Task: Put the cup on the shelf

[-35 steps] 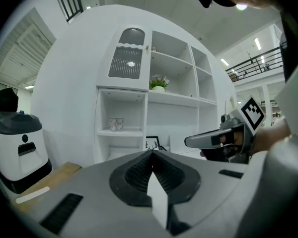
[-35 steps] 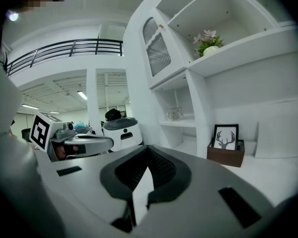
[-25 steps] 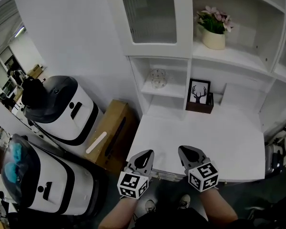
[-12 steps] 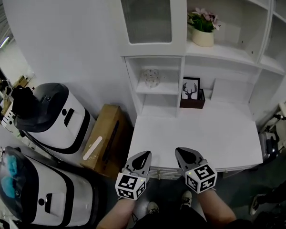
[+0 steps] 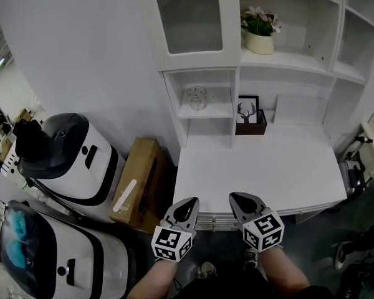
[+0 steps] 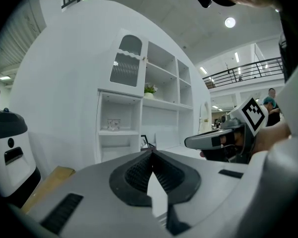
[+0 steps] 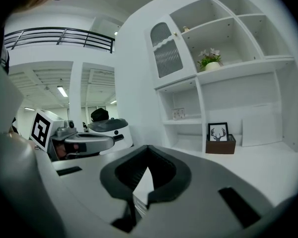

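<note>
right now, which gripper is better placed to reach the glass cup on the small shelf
Left, probably. The glass cup stands on the small shelf at the unit's left side, nearly straight ahead of the left gripper; the right gripper sits further right. Both are shut and empty.

Right tongs (image 7: 148, 148) closed, empty; cup (image 7: 178, 114) on shelf (image 7: 185, 122).

**Home-style corner inside a big lab hall**

Far: white shelving (image 5: 293, 62) with a flowerpot (image 5: 260, 42) and a deer picture (image 5: 248, 109). Left: two white robots (image 5: 71, 157). The gripper views show a mezzanine railing (image 6: 248, 69) and ceiling lamps (image 6: 230, 22) overhead.
</note>
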`<state>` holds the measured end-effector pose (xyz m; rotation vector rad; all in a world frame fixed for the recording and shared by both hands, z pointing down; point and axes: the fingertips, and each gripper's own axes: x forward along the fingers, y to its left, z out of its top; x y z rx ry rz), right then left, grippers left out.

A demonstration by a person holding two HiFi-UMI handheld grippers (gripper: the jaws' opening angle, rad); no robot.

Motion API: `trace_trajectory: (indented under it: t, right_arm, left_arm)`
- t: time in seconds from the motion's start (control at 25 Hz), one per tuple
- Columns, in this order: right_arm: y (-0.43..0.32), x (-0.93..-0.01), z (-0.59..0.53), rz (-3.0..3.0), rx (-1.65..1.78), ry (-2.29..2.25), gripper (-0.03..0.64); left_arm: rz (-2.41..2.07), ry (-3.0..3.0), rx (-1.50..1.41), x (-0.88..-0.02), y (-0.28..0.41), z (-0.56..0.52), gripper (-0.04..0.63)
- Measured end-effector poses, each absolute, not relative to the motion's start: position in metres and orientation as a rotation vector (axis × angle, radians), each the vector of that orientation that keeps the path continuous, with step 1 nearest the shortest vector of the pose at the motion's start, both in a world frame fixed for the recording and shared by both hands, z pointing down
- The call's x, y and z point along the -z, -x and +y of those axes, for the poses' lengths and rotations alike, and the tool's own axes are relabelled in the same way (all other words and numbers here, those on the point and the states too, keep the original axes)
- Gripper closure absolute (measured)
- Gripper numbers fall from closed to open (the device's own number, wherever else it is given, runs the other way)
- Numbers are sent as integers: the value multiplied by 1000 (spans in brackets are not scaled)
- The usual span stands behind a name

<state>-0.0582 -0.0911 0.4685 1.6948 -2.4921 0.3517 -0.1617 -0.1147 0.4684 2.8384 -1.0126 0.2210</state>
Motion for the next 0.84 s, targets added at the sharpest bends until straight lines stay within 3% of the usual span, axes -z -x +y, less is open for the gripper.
trace_trajectory:
  t: [0.84]
  right_arm:
    - [83, -472, -95, -2469, -357, -1742, 614]
  left_arm:
    - [-983, -2850, -218, -473, 188, -120, 591]
